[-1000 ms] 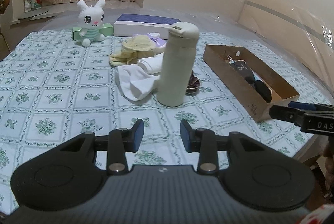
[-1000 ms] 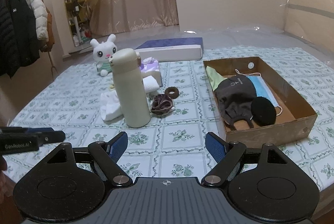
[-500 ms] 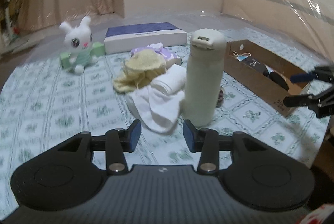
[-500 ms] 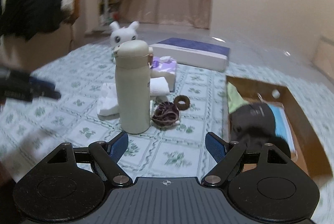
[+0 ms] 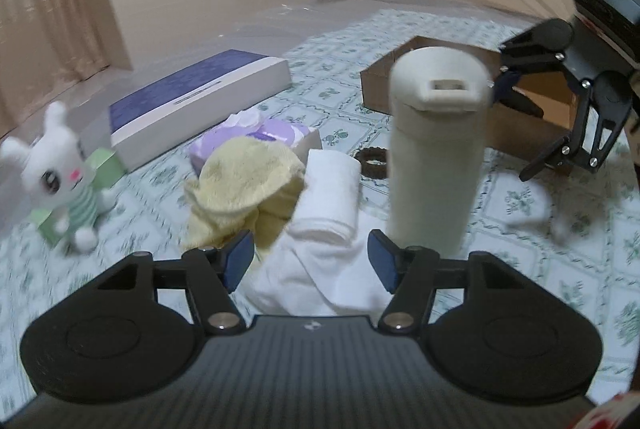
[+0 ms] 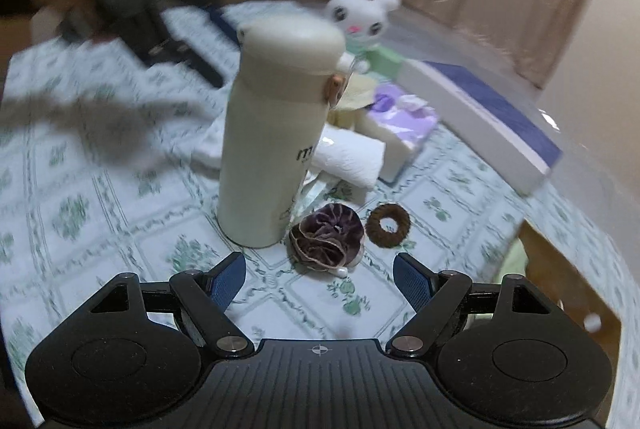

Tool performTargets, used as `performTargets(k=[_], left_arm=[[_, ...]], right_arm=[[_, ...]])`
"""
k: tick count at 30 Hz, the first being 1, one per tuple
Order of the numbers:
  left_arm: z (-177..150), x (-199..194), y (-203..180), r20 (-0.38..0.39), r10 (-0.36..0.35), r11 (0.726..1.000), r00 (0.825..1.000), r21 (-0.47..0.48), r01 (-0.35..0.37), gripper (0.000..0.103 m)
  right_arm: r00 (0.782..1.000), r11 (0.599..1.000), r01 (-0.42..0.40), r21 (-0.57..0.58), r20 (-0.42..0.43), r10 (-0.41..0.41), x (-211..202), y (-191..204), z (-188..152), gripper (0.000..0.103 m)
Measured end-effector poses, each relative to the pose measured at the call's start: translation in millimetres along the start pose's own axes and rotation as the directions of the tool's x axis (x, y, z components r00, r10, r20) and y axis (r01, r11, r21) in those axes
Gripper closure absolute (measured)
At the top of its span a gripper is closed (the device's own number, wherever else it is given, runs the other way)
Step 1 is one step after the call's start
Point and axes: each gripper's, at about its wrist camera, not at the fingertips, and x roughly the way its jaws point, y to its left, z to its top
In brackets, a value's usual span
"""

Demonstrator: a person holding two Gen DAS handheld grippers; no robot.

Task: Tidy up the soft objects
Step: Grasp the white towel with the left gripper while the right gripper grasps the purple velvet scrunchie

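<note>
My left gripper hovers over a crumpled white cloth; its jaws are opening and the pads do not press on the cloth. Behind lie a rolled white towel and a yellow cloth. My right gripper is open just short of a dark purple scrunchie, with a brown hair ring to its right. The right gripper also shows at the right of the left wrist view, near the cardboard box. A white plush rabbit sits at the left.
A tall cream flask stands upright between the cloths and the scrunchie. A purple tissue pack, a long white-and-blue box and a green box lie behind. The table edge runs close on the right.
Both grippers moved in toward the pile and rolled. The left jaws widened and now sit over the white cloth. The right gripper came close to the scrunchie beside the flask.
</note>
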Motion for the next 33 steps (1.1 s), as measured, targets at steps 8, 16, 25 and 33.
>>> performTargets(k=[8,16,25,33], left_arm=[[18,53,13,-0.06,-0.131,0.985,0.99,0.109,0.137,0.044],[28,86,16,-0.149,-0.201,0.963,0.968,0.149,0.223,0.044],[38,102,22,-0.204,-0.263,0.949,0.943,0.12,0.291,0.048],[37,112,20,-0.226,-0.262,0.944,0.938,0.143,0.298,0.051]], right_arm=[[0.991,0.985,-0.119,-0.123,-0.079,0.109,46,-31,7,0.022],[0.978,0.964,-0.187,-0.187,-0.133,0.163,78,-43,14,0.022],[0.967,0.953,-0.229,-0.197,-0.155,0.2,91,-49,18,0.022],[0.962,0.946,-0.247,-0.21,-0.167,0.214,103,-49,23,0.023]])
